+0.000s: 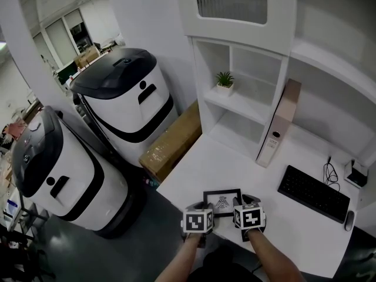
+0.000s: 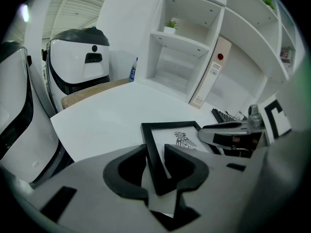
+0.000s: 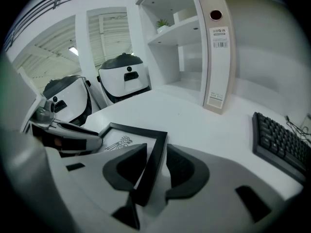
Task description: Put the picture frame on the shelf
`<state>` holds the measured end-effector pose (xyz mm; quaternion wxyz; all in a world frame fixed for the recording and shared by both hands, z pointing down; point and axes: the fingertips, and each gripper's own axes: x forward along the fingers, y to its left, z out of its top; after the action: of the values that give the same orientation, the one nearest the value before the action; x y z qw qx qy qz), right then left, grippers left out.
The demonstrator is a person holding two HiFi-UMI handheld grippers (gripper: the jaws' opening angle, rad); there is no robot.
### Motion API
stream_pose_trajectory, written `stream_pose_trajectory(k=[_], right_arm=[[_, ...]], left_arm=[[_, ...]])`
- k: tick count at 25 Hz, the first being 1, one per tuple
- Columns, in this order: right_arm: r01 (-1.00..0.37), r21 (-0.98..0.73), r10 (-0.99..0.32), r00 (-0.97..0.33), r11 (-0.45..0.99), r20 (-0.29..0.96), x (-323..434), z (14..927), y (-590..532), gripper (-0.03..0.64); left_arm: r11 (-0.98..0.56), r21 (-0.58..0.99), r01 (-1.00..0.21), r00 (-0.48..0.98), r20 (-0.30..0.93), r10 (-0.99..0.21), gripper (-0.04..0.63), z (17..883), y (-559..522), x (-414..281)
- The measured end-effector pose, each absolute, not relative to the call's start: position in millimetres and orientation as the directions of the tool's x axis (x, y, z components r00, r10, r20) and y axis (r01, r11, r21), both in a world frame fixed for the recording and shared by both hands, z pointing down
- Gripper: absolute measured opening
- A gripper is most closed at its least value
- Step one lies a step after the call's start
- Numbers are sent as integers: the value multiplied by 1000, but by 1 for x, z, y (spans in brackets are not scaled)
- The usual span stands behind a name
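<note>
Now left gripper (image 2: pixel 154 169) and right gripper (image 3: pixel 154 171) fingers (image 3: pixel 124 171) each pinch a side of the picture frame (image 1: pixel 222 201) near the surface's (image 1: pixel 235 163) front edge; uneven lifting could twist it loose.

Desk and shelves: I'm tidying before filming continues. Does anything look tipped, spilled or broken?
Nothing stands out. The picture frame looks intact at the front of the desk. The binder stands upright against the shelf unit, and the small plant sits upright.
</note>
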<state>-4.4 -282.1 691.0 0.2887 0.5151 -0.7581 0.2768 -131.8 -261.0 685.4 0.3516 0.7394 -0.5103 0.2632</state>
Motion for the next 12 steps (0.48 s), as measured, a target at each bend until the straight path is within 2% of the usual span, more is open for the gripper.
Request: stream_pose_trajectory(k=[3,12], right_arm=[[-938,-132,-614,-311,320,725,-6,693,-282,103],[-937,-115,-601,-303,331,739,-7,693,-280,95]], left_arm=[[-233,260,-937,348,744,-570,115,685,-263,-131],[-229,279,-933,361,745,-561,115,685,-262,-132]])
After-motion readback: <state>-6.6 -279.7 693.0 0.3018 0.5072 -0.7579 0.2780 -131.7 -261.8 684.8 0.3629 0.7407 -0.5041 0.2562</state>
